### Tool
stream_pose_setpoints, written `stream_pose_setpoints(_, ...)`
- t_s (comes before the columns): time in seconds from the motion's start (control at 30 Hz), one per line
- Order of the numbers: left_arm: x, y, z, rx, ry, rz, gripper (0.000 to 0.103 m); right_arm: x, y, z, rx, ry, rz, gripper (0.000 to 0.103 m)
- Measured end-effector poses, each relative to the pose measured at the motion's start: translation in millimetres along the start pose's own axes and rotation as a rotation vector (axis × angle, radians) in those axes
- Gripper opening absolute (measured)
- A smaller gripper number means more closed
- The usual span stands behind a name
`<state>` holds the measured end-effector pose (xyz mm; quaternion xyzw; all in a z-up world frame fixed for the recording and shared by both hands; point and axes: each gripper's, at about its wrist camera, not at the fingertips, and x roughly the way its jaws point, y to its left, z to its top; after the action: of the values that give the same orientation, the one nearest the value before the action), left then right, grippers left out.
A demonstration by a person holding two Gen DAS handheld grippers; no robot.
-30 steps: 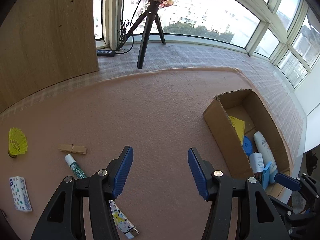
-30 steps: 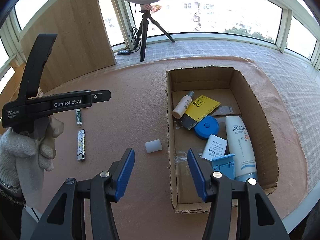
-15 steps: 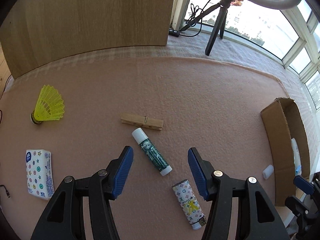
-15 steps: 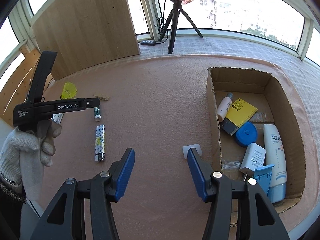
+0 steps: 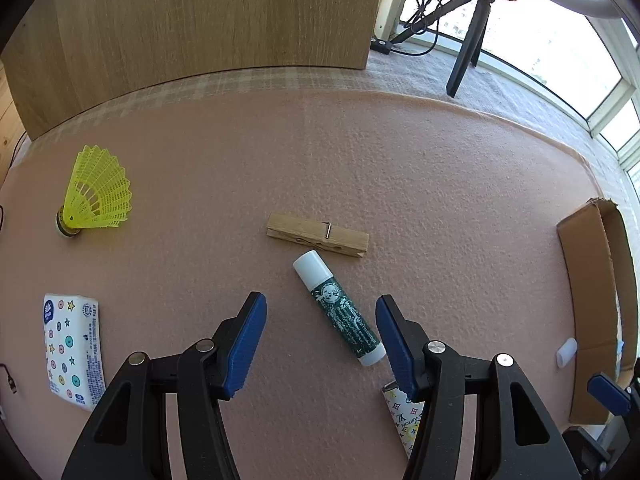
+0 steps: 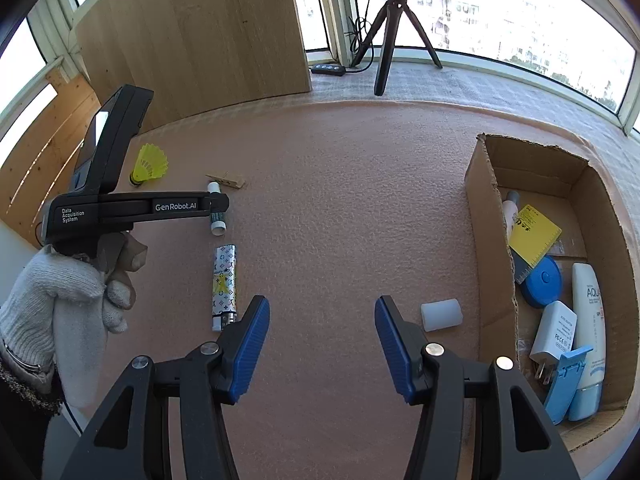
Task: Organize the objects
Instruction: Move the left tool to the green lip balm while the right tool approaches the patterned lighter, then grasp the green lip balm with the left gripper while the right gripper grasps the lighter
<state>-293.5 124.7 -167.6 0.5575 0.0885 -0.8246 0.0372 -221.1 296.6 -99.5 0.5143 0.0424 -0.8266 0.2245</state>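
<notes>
My left gripper (image 5: 320,316) is open and empty, low over the pink mat, with a green lip balm tube (image 5: 340,314) lying between its fingers. A wooden clothespin (image 5: 318,235) lies just beyond. A patterned lighter (image 5: 402,416) is partly hidden under the right finger; it also shows in the right wrist view (image 6: 225,284). My right gripper (image 6: 322,320) is open and empty over bare mat. A small white cap (image 6: 440,314) lies beside the cardboard box (image 6: 490,216), which holds several items.
A yellow shuttlecock (image 5: 94,196) and a tissue pack (image 5: 74,350) lie at the left. A wooden panel (image 5: 192,32) and a black tripod (image 6: 390,36) stand at the back. The left gripper's body (image 6: 120,208) and gloved hand show in the right wrist view.
My left gripper swung left, away from the box, and came down over the lip balm. My right gripper also shifted left, so the box moved to the right edge of its view.
</notes>
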Motion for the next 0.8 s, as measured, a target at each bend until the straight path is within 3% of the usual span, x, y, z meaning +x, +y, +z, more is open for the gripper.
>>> stream_pose_setpoints(0.07, 2, 3, 0, -0.004, 0.006, -0.01, 0.06, 3, 4, 1, -0.005, 0.006, 0.001, 0.051)
stream_pose_setpoints(0.23, 6, 12, -1, -0.026, 0.014, -0.011, 0.043, 10, 13, 2, -0.026, 0.023, 0.001, 0.051)
stream_pose_setpoints(0.37, 4, 17, -3, -0.02, 0.011, -0.02, 0.039, 19, 22, 4, -0.043, 0.042, 0.001, 0.051)
stream_pose_setpoints(0.53, -1, 27, -11, -0.02, -0.001, -0.027, 0.025, 32, 36, 4, -0.064, 0.07, 0.012, 0.051)
stream_pose_setpoints(0.8, -15, 43, -36, -0.017, -0.012, -0.048, 0.016, 56, 59, 6, -0.103, 0.11, 0.023, 0.051)
